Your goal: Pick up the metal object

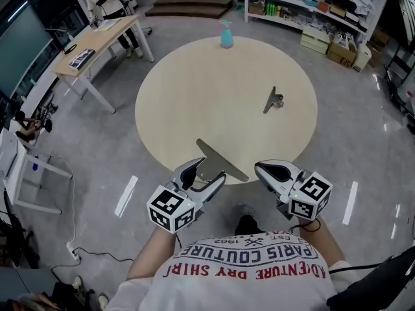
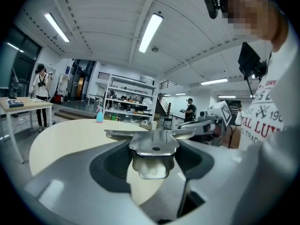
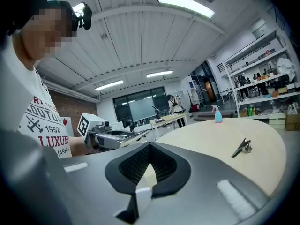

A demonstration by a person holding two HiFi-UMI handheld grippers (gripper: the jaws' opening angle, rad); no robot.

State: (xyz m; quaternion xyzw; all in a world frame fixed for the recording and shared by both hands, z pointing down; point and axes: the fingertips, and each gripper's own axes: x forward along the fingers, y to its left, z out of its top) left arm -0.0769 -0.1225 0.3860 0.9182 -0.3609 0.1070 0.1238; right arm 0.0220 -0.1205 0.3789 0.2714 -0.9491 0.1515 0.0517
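Note:
My left gripper (image 1: 207, 173) is shut on a flat, T-shaped metal object (image 1: 220, 161), held just over the near edge of the round table (image 1: 194, 96). In the left gripper view the metal object's (image 2: 154, 142) wide blade lies level across the jaws, with its tab pinched between the pads. My right gripper (image 1: 261, 169) hovers to the right of it, shut with nothing in it; its pads (image 3: 154, 165) meet at the tips. A second metal piece, a small clip (image 1: 273, 100), lies on the table's right side, also seen as the clip (image 3: 241, 147) in the right gripper view.
A blue spray bottle (image 1: 225, 34) stands at the table's far edge. A wooden desk (image 1: 97, 44) with a person beside it is at the back left. Shelves (image 1: 311, 5) with boxes line the back right. A white stand (image 1: 26, 173) and cables are at the left.

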